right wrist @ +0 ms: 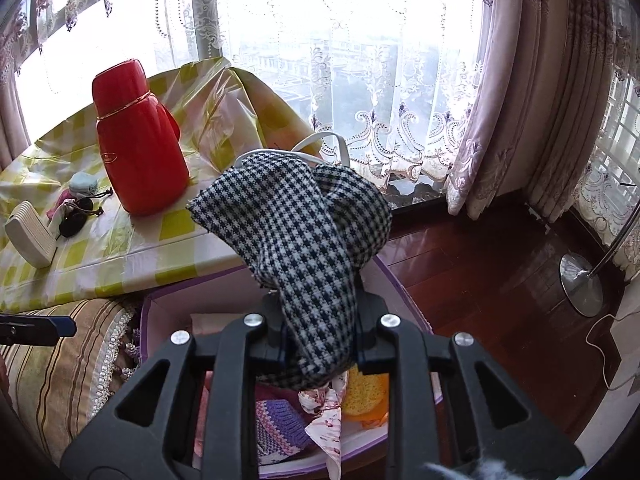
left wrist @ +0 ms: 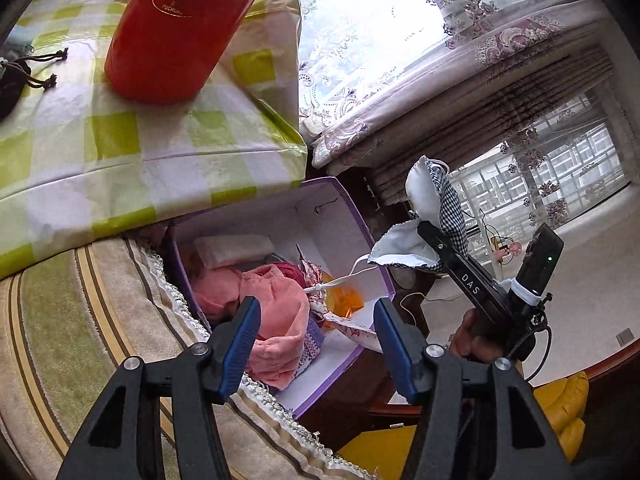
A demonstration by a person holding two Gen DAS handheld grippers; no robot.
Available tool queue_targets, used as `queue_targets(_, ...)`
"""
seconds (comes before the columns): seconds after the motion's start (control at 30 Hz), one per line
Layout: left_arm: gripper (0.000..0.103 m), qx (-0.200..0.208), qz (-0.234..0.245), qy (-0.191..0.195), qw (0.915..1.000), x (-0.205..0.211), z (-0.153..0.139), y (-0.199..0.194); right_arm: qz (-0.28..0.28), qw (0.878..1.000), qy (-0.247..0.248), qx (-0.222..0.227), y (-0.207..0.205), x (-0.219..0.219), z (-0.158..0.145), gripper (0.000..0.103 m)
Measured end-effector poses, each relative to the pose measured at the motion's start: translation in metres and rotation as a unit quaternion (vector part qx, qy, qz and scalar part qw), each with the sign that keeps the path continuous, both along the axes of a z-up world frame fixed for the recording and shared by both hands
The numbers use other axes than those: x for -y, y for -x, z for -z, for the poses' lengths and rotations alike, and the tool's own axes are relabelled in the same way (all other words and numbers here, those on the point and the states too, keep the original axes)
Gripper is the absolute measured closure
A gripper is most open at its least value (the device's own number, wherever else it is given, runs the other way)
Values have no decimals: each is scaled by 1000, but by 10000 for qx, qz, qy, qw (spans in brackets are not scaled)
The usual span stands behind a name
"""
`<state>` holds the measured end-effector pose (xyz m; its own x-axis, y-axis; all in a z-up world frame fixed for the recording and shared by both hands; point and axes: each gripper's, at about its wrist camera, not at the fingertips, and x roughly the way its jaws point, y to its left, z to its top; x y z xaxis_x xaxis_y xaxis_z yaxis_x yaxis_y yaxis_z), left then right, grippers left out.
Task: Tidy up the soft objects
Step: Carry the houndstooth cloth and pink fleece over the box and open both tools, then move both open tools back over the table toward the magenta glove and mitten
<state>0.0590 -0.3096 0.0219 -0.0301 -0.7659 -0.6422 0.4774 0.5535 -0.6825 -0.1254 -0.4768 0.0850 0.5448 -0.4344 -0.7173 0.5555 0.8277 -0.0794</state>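
Left wrist view, left to right: black drawstring pouch (left wrist: 10, 88) at the far left edge on the green-checked tablecloth (left wrist: 132, 148), red thermos (left wrist: 176, 28) standing upright on the same cloth. Below the table edge, a striped cushion (left wrist: 80, 312) with fringe trim. Purple box (left wrist: 360, 216) sits beside it, lid off, holding a pink cloth (left wrist: 276, 320), a knitted purple piece, a floral fabric and something orange. Left gripper (left wrist: 316, 340) hangs over the box with blue-padded jaws apart, nothing between them; the pink cloth lies below and beyond the pads, no contact visible. Further right, the right gripper (left wrist: 430, 236) holds the houndstooth face mask (left wrist: 448, 208) above the box's right rim, white lining and ear loop dangling toward the box.

Right wrist view, left to right: white ribbed case (right wrist: 30, 232) and small pouches on the tablecloth, the thermos, then the mask draped between the right gripper's jaws, hanging over the open box. Pads are hidden under the fabric, so whether they press on it or stand loose around it can't be told. Wooden floor (right wrist: 480, 272) and lamp base (right wrist: 580, 284) at right.
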Motion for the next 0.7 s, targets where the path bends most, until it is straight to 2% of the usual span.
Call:
queue_targets(0.03,43,15,4,6,10000,-3,-1,3,-5,10000,20,-2,-2,-1,-1,55)
queue_targets(0.07,43,26,12,14,10000,-4,-1,5,-14,10000,59,7,-4,-2,-2,41)
queue_targets(0.1,43,30,21,29,10000,-6,-1,5,-30,9999,116,36,-6,-3,-4,37)
queue_targets(0.7,43,228,-346,51,9991,-37,-9,3,-489,9987,-108,-133,-26,-33,3,34)
